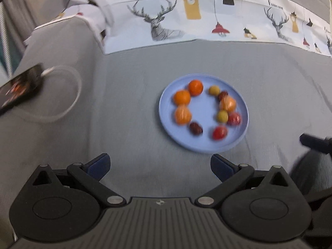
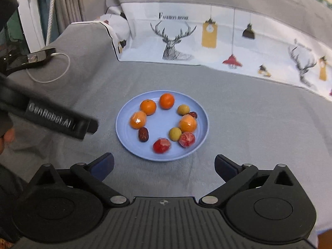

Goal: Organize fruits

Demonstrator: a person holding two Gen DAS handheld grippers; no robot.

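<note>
Left claw [image 1: 159, 167] wide open, empty; right claw [image 2: 164, 167] likewise

The words "FASHION HOME" stand in dark capitals on the white printed cloth [image 2: 207, 47] at the far side, just above the drawn deer head [image 2: 173, 41]; a fainter repeat sits farther right above a second deer, too blurred to read. "GenRobot.AI" runs in pale letters along the black left gripper [image 2: 51, 118] entering from the left.

Grey bedspread [image 2: 249, 124] — deer-print white sheet [image 2: 207, 47] behind, grey curtains [image 2: 70, 2] left
</note>
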